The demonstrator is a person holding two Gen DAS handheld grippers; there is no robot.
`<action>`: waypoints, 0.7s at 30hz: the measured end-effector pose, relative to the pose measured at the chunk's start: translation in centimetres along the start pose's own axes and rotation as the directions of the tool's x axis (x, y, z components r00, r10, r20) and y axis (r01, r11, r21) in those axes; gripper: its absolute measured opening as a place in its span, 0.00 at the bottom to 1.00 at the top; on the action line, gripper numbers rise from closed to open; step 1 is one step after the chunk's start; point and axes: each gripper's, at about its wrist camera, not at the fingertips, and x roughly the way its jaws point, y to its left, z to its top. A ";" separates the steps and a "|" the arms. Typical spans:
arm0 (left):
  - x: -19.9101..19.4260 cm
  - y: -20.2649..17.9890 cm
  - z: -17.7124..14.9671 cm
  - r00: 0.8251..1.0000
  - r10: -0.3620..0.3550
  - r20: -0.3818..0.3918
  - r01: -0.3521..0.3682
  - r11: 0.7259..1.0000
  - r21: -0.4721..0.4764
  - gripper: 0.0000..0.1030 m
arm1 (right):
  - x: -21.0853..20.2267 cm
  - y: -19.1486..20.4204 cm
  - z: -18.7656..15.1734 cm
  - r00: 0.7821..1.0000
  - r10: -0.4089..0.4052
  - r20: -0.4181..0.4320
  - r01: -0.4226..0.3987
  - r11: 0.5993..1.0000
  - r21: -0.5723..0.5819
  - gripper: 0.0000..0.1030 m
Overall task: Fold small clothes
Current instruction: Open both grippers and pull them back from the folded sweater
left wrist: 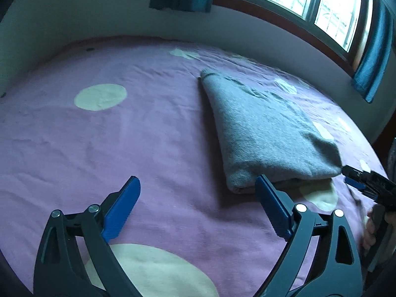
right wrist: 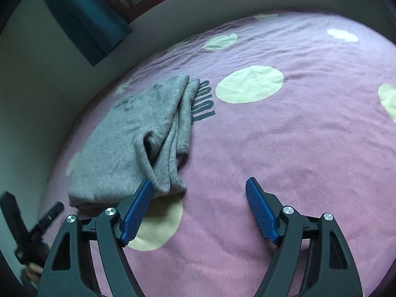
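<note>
A small grey fuzzy garment (left wrist: 262,133) lies folded into a thick bundle on the purple bedspread (left wrist: 123,143). My left gripper (left wrist: 198,185) is open and empty, its right finger just in front of the bundle's near edge. In the right wrist view the garment (right wrist: 128,143) lies at left with its layered edges towards me. My right gripper (right wrist: 200,188) is open and empty, its left finger touching the garment's near corner. The right gripper also shows at the right edge of the left wrist view (left wrist: 356,180). The left gripper shows blurred at the lower left of the right wrist view (right wrist: 32,225).
The bedspread has large cream dots (left wrist: 100,97) and dark printed lettering (right wrist: 204,104) beside the garment. A pale wall (left wrist: 61,19) borders the bed's far side. A window (left wrist: 309,2) with teal curtains (left wrist: 373,57) stands above.
</note>
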 end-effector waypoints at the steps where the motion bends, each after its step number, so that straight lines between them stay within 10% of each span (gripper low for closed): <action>1: -0.1 -0.1 0.0 1.000 0.017 0.002 -0.017 1.000 0.003 0.92 | 0.0 0.3 -0.1 1.000 -0.012 0.005 0.012 1.000 -0.016 0.74; 21: -0.5 -2.1 0.2 0.989 0.143 0.033 -0.145 0.987 0.074 0.97 | -0.6 4.3 -1.2 0.994 -0.093 0.054 0.100 0.983 -0.156 0.75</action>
